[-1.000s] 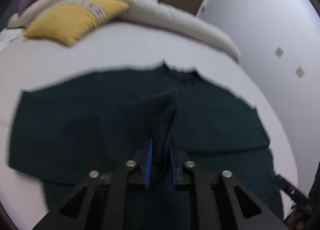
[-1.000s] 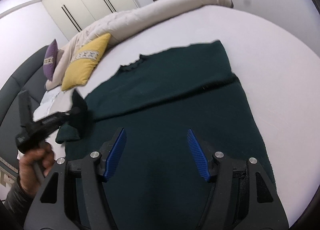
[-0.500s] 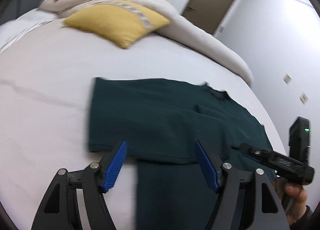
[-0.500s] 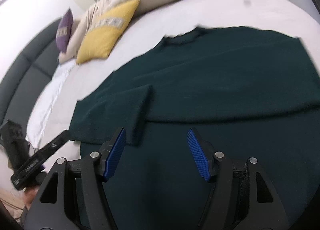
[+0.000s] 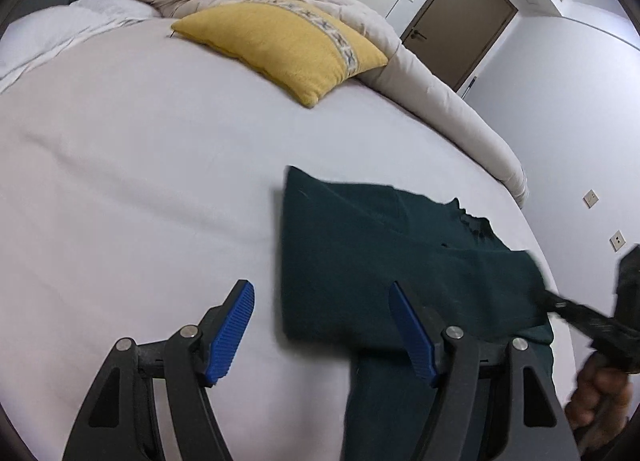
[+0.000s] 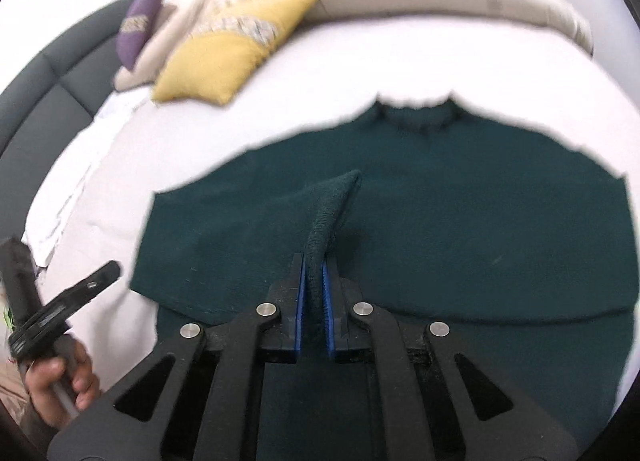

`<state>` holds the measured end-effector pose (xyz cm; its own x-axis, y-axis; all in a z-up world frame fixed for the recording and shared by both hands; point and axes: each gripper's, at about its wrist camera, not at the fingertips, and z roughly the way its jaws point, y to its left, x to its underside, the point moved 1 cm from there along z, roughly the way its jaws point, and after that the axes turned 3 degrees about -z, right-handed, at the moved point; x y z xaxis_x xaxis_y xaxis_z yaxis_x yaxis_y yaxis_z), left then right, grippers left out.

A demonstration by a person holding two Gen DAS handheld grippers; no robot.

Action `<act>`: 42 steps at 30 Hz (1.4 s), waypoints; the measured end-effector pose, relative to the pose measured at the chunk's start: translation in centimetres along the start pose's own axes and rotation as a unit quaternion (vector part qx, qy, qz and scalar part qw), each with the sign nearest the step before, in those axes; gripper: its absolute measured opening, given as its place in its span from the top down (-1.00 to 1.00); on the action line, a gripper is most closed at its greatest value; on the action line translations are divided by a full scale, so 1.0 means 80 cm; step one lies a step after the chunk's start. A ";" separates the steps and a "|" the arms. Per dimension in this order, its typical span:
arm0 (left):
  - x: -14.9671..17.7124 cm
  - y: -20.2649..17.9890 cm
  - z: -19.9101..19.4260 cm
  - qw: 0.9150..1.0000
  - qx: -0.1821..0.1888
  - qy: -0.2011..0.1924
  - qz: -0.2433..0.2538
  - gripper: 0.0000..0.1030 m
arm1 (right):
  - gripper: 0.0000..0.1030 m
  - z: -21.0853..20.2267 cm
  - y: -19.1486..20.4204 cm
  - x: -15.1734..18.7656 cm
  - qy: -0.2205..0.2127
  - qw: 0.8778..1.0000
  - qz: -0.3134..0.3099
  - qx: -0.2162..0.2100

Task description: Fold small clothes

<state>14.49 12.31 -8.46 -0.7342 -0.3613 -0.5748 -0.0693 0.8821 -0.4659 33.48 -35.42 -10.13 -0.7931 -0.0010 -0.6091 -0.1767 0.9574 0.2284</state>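
Observation:
A dark green sweater [image 6: 460, 221] lies flat on the white bed sheet [image 5: 140, 181], neck towards the pillows. My right gripper [image 6: 313, 261] is shut on a ribbed sleeve end [image 6: 336, 197], lifted in a ridge over the sweater's middle. My left gripper [image 5: 320, 287] stands open with nothing between its pads, over the sweater's [image 5: 360, 253] left edge, where one sleeve lies folded in. A hand holds each gripper. The right gripper [image 5: 576, 313] shows at the far right of the left wrist view, the left gripper [image 6: 72, 301] at the lower left of the right wrist view.
A yellow cushion [image 5: 288, 49] and a rolled beige duvet [image 5: 440, 101] lie at the far side of the bed. A purple cushion [image 6: 140, 25] leans near the grey headboard [image 6: 40, 101]. White sheet stretches left of the sweater. A brown door [image 5: 456, 37] is behind.
My left gripper let go of the sleeve fold, opened and moved left to the sweater's edge. My right gripper moved over the sweater's middle and shut on a sleeve end.

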 end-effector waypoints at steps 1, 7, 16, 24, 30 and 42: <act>-0.003 -0.003 0.003 1.000 -0.005 0.000 0.004 -0.42 | 0.88 -0.013 -0.005 -0.005 -0.013 1.000 -0.006 0.004; -0.028 -0.026 0.051 0.999 -0.022 0.028 0.014 -0.43 | 0.88 -0.013 -0.101 -0.019 -0.024 0.998 0.022 0.058; -0.040 -0.061 0.132 0.993 -0.079 0.064 0.051 -0.43 | 0.88 0.040 -0.179 0.014 0.004 0.995 0.070 0.070; -0.034 -0.061 0.140 0.992 -0.094 0.053 0.066 -0.02 | 1.00 0.039 -0.221 0.047 -0.012 0.988 0.129 0.081; -0.033 -0.068 0.137 0.993 -0.076 0.058 0.071 0.26 | 0.89 0.025 -0.203 0.033 -0.026 0.991 0.125 0.036; -0.026 -0.070 0.135 0.992 -0.063 0.059 0.087 0.05 | 0.87 0.088 -0.174 0.001 0.022 0.994 0.081 0.070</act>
<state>23.70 4.84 -11.96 -0.8156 -0.1687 -0.5535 -0.0128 0.9616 -0.2743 40.00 -46.68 -18.68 -0.8299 0.1470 -0.5382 0.0362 0.9768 0.2110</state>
